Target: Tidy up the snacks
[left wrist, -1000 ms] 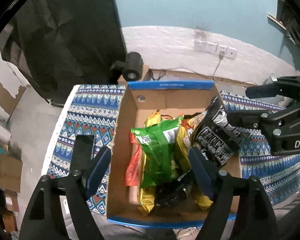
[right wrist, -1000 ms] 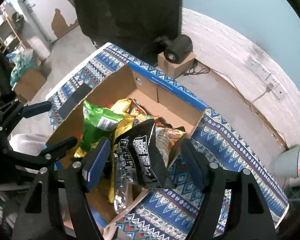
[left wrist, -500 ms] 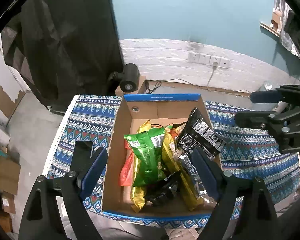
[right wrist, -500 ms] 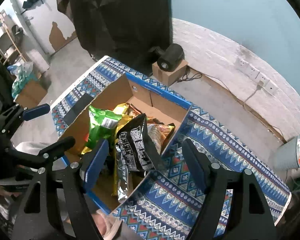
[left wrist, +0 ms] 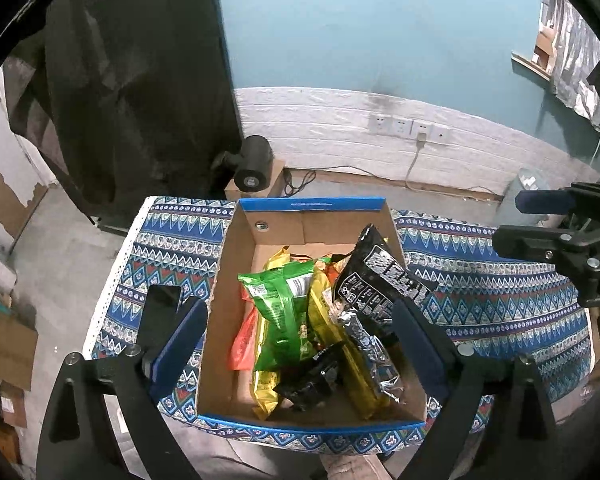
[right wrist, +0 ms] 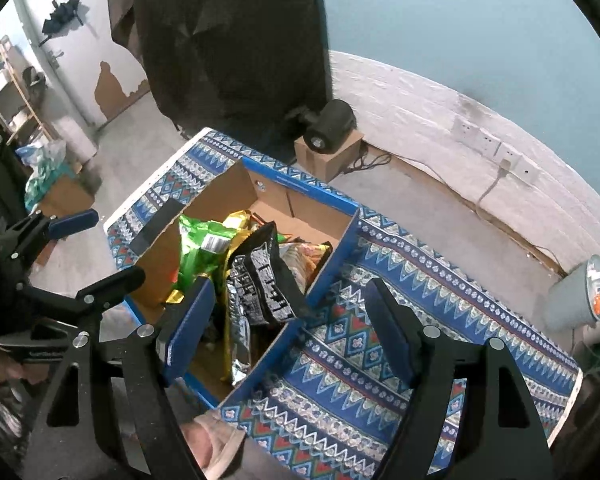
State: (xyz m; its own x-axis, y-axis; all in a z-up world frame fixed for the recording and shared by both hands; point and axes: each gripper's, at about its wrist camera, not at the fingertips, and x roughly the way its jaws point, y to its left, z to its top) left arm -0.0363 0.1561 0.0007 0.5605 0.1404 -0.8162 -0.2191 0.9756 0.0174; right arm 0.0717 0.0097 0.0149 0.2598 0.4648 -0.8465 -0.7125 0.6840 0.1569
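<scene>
where teal wall [left wrist: 380,32] looms, patterned tablecloth [left wrist: 172,240]

My views are dim and evenly lit, sharp at centre, with heavy fisheye bending and black vignetted corners.

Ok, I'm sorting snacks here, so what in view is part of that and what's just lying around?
Part of the job:
cardboard box
green snack bag
black snack bag
yellow snack bag
orange packet

Lying about:
patterned tablecloth
black phone
black spotlight
wall sockets
</scene>
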